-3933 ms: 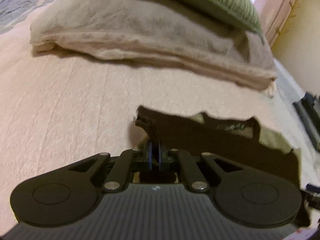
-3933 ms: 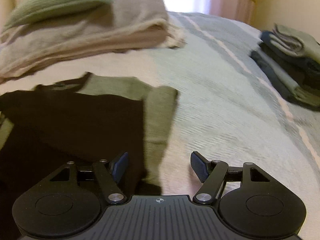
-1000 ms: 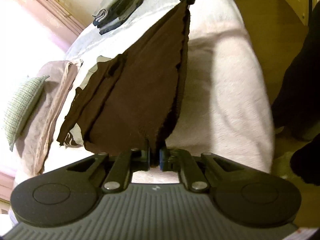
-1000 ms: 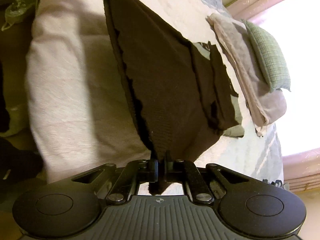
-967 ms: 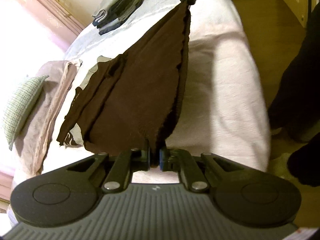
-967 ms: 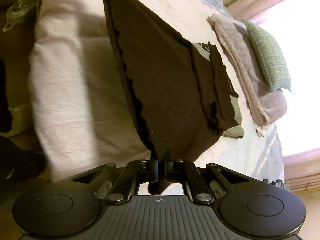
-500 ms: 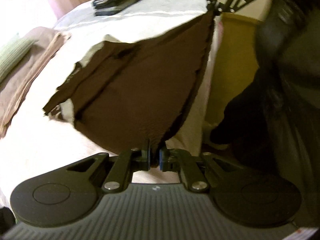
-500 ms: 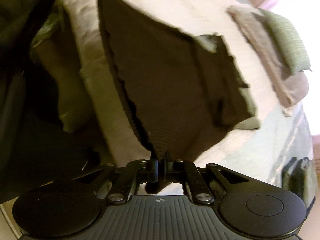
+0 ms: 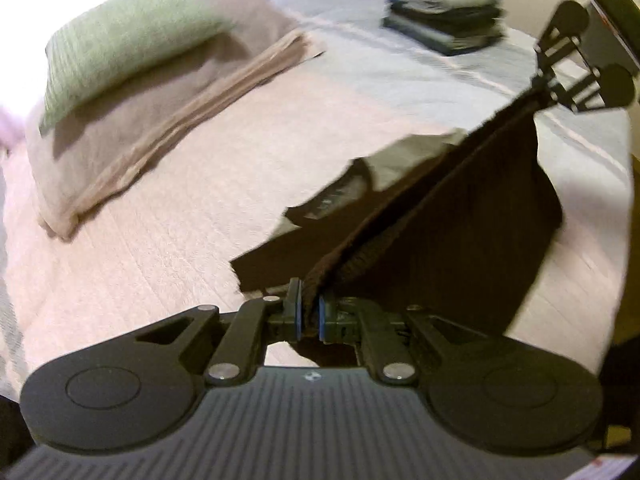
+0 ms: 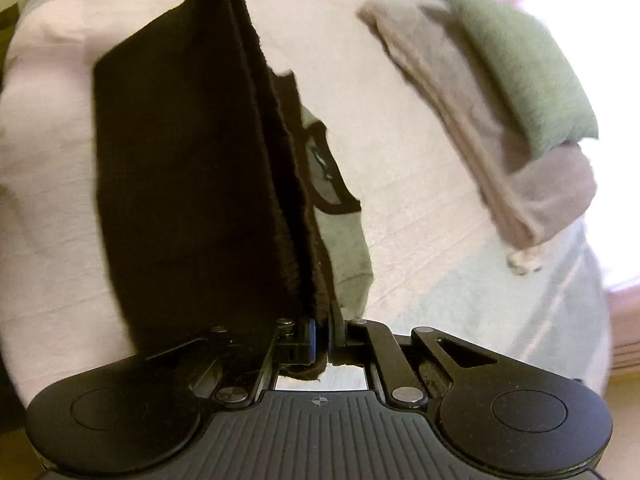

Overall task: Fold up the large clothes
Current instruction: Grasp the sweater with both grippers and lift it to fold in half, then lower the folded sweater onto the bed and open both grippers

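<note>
A dark brown garment (image 9: 460, 216) with grey-green panels lies on the bed, its hem lifted and stretched taut between both grippers. My left gripper (image 9: 309, 312) is shut on one hem corner. In the left wrist view the right gripper (image 9: 546, 84) pinches the other corner at the upper right. In the right wrist view my right gripper (image 10: 322, 340) is shut on the brown garment (image 10: 192, 168), which runs away as a raised fold toward the top of the frame. The grey-green collar part (image 10: 336, 208) lies flat on the bed beside that fold.
The pale pink bedspread (image 9: 160, 240) turns light blue with stripes toward the right. A folded beige blanket (image 9: 160, 96) with a green pillow (image 9: 120, 36) on it lies at the head. A stack of folded dark clothes (image 9: 444, 20) sits at the far side.
Both grippers have swung the held hem up and over the bed toward the collar. The views now look across the bed instead of down its side at the floor and the person's legs.
</note>
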